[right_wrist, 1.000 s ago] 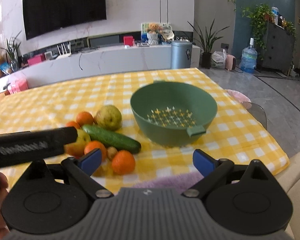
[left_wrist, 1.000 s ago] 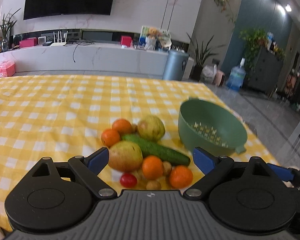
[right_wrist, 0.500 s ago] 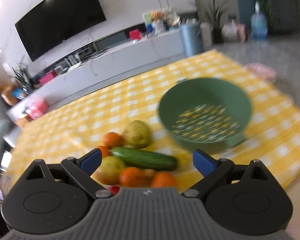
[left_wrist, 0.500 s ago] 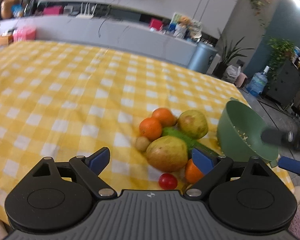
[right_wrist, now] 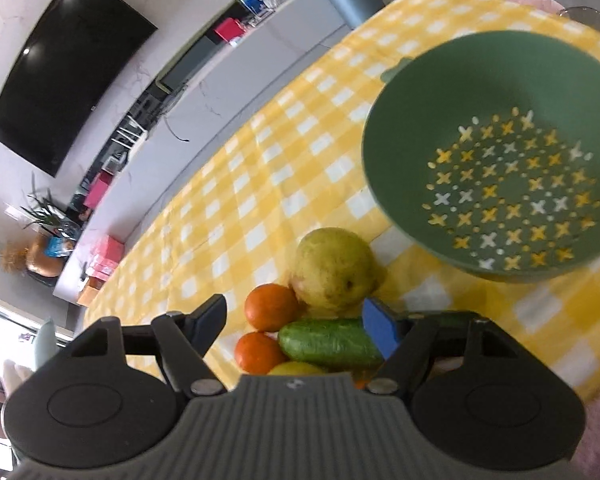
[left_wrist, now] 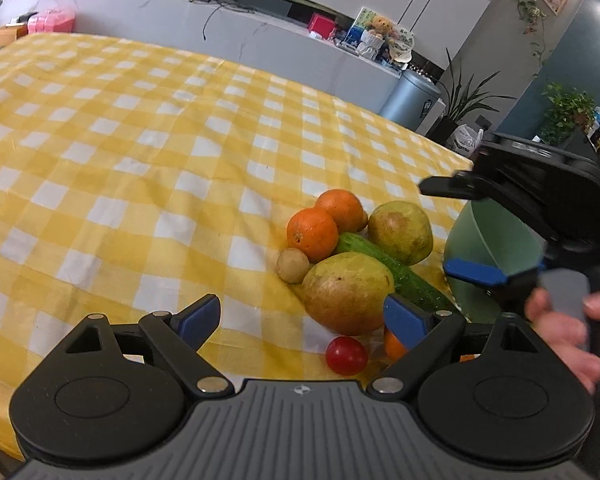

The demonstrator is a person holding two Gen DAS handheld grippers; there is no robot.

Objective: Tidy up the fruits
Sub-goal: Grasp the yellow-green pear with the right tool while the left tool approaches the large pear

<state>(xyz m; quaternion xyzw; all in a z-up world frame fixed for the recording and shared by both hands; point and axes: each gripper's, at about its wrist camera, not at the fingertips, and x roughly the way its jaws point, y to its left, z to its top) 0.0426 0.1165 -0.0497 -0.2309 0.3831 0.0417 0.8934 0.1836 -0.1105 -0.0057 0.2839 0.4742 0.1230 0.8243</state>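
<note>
The fruits lie in a tight heap near the right edge of the desk, which is covered in a yellow and white checked cloth. Two oranges touch each other at the far side of the heap; a cucumber runs between two pears, the nearer pear and the farther pear. A small brown fruit sits against the nearer pear, and a cherry tomato lies just in front of it. A green colander stands empty just beside the heap, toward the right edge.

The left gripper hovers over the near side of the heap, its jaws apart with nothing between them. The right gripper, held in a hand, partly blocks the colander in the left view; its jaws are closing around the cucumber's end, not pressing on it.

Behind the desk stand a long white cabinet, a grey bin, potted plants and a wall television.
</note>
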